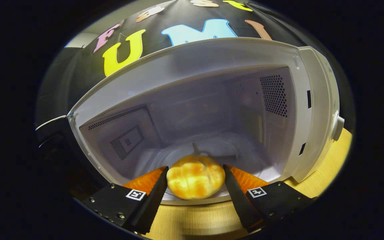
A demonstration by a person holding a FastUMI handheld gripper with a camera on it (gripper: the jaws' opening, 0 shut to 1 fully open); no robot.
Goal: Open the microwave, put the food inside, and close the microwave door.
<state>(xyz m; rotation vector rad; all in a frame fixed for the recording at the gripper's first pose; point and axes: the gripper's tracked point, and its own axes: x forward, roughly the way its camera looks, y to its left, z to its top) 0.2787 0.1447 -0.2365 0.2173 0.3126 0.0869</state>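
A white microwave (212, 56) stands wide open just ahead of me, its pale cavity facing the fingers. Its door (50, 133) hangs swung out to the left, dark and seen edge-on. A golden, browned bread roll (195, 176) sits between my two fingers, and my gripper (196, 178) is shut on it, both fingers pressing its sides. The roll is at the cavity's front lip, over the near rim of the round glass turntable (212, 150). The roll's underside is hidden, so I cannot tell whether it rests on the turntable.
The microwave rests on a light wooden table (192, 220), which shows below the fingers and at the right. A control knob (338, 127) sticks out on the microwave's right panel. Perforated vents mark the cavity's side walls. Black booth cloth hangs behind.
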